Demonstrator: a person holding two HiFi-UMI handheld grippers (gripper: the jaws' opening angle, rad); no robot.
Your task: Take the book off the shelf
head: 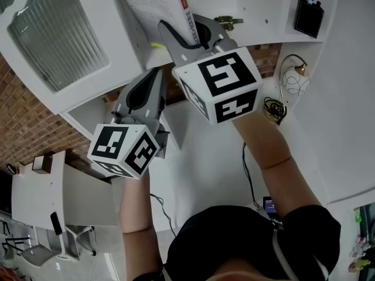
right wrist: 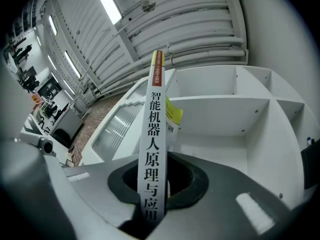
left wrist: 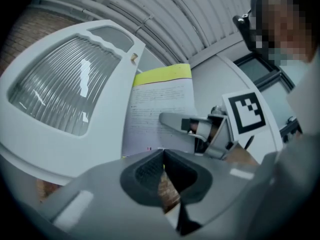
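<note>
In front of the white shelf point(head: 263, 4) point(right wrist: 225, 104), the right hand-held gripper point(head: 186, 28) point(right wrist: 156, 176) is clenched on the book point(head: 149, 4) point(right wrist: 155, 114). Its own view shows the two dark pads pressed against the covers on either side, with the white spine facing the camera and standing upright between them. The spine carries a column of black Chinese characters and a red and yellow band at its top. A yellow-green strip of cover shows just behind the spine.

In the left gripper view the book point(left wrist: 160, 109) shows a printed white cover with a yellow-green band along its top edge. The right hand-held gripper point(left wrist: 192, 126) grips it near the lower corner, and that gripper's marker cube point(left wrist: 245, 111) sits just behind the jaws. The book is raised in front of the open compartments. Whether its far edge touches a board there cannot be told.

The left hand-held gripper point(head: 149, 78) point(left wrist: 163, 156) is lower and to the left, apart from the book. Its jaws are pressed tip to tip with nothing between them.

A white door point(head: 55, 34) point(left wrist: 65, 89) with ribbed glass is left of the book. A brick wall point(head: 23, 122) shows at the left edge of the head view. A small bunch of keys point(head: 228, 21) lies on a shelf board just right of the right hand-held gripper.
</note>
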